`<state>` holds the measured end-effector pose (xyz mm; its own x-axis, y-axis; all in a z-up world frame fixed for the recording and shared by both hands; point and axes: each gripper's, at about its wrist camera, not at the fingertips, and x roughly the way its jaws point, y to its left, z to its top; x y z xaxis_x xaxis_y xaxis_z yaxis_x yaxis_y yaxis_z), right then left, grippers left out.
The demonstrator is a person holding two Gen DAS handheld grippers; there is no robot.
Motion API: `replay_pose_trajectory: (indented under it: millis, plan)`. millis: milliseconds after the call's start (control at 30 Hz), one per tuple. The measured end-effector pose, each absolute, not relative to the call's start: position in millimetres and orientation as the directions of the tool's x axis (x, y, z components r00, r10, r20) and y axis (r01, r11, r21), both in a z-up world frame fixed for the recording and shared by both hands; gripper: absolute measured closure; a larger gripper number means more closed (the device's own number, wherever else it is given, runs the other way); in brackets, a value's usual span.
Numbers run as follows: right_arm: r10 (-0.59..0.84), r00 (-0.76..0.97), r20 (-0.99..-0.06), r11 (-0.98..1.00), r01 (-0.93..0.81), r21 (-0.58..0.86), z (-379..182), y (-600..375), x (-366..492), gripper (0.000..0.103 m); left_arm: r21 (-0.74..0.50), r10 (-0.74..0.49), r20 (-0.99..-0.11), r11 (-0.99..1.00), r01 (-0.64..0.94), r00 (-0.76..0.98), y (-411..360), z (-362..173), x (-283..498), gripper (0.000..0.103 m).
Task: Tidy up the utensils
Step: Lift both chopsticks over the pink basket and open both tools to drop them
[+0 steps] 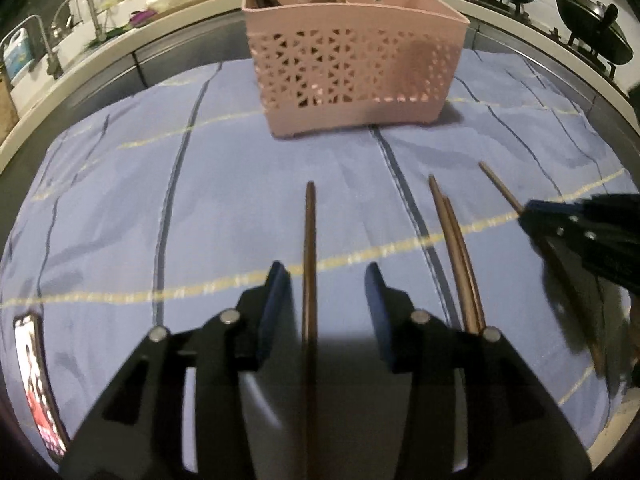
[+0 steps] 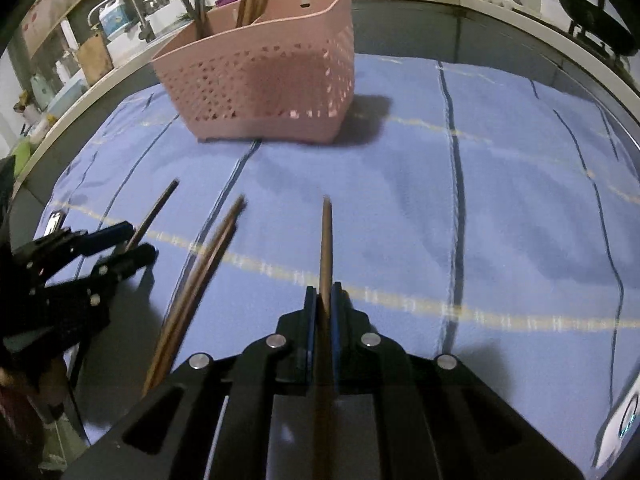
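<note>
Chopsticks lie short of the pink basket (image 1: 352, 68). My right gripper (image 2: 325, 300) pinches one chopstick (image 2: 326, 240) mid-shaft; my left gripper (image 1: 326, 284) straddles another chopstick (image 1: 309, 260), spread wide. Light, stiff, probably slick.

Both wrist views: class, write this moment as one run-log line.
left gripper: open around chopstick | right gripper: shut on chopstick | pair: on cloth | pink basket: holds utensils
</note>
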<state>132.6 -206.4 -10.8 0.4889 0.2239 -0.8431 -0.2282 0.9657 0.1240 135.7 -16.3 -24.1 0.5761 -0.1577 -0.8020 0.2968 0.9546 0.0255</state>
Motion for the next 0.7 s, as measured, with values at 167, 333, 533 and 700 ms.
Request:
replay_pose_trajectory:
  millis: [167, 333, 533, 700]
  plan:
    - [0.231, 0.475, -0.849, 0.954, -0.284, 0.1, -9.7, -196.4, 159.9, 0.097, 0.02, -0.174, -0.793, 0.951, 0.31, 0.584, -23.3, -22.9, 154.9, 0.098]
    - [0.301, 0.488, -0.819, 0.937, -0.31, 0.16, 1.1, -199.8, 154.0, 0.099, -0.051, -0.228, -0.78, 0.951, 0.305, 0.582, -22.2, -9.8, 156.7, 0.098]
    - [0.447, 0.66, -0.604, 0.894, -0.363, 0.265, 71.5, -219.5, 106.1, 0.099, -0.245, -0.367, -0.61, 0.93, 0.273, 0.702, 20.3, 63.4, 123.1, 0.098]
    - [0.49, 0.763, -0.422, 0.87, -0.401, 0.285, 125.1, -221.1, 74.2, 0.099, -0.337, -0.38, -0.419, 0.908, 0.248, 0.824, 49.1, 136.2, 91.8, 0.098]
